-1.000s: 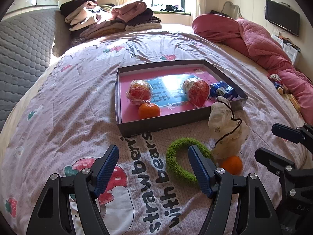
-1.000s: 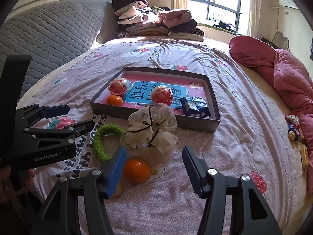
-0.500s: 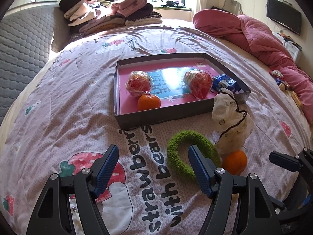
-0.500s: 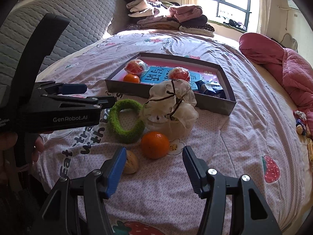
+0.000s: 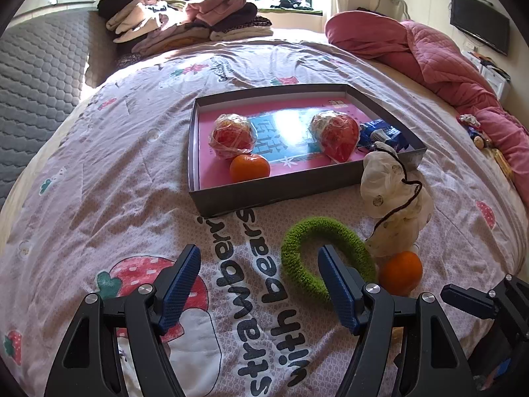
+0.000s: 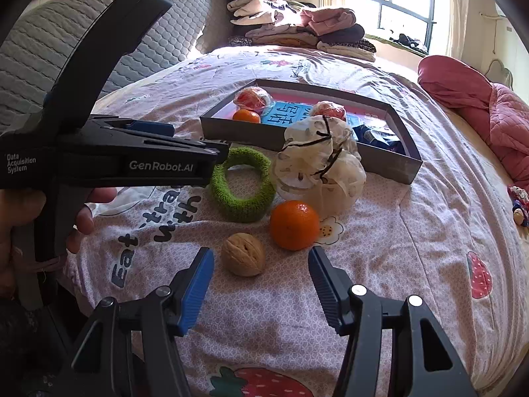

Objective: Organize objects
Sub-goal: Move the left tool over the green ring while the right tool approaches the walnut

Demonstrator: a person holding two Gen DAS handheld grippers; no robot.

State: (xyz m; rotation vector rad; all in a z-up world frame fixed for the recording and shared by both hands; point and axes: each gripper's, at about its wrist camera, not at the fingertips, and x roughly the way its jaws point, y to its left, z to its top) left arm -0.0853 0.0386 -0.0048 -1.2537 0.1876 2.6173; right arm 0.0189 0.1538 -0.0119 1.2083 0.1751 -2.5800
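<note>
A grey box (image 5: 277,192) (image 6: 390,162) with a pink floor sits mid-bed and holds two wrapped red fruits (image 5: 233,135), an orange (image 5: 249,167) and a blue packet (image 5: 383,134). In front of it lie a green ring (image 5: 325,251) (image 6: 243,185), a white pouch with a black cord (image 5: 393,205) (image 6: 320,168), a loose orange (image 6: 294,225) (image 5: 400,272) and a walnut (image 6: 243,254). My right gripper (image 6: 261,261) is open, its fingers either side of the walnut and just short of it. My left gripper (image 5: 259,264) is open over the bedsheet, its right finger over the green ring.
The bedsheet (image 5: 99,182) has strawberry prints and black lettering. Folded clothes (image 5: 185,23) are stacked at the far end, and a pink quilt (image 5: 446,63) lies along the right side. Small toys (image 6: 519,205) sit at the right edge. A hand (image 6: 82,215) holds the left gripper's handle.
My right gripper has come down and toward the near edge; the walnut, earlier hidden behind its left finger, now lies in plain view between the fingertips. The left gripper has hardly moved.
</note>
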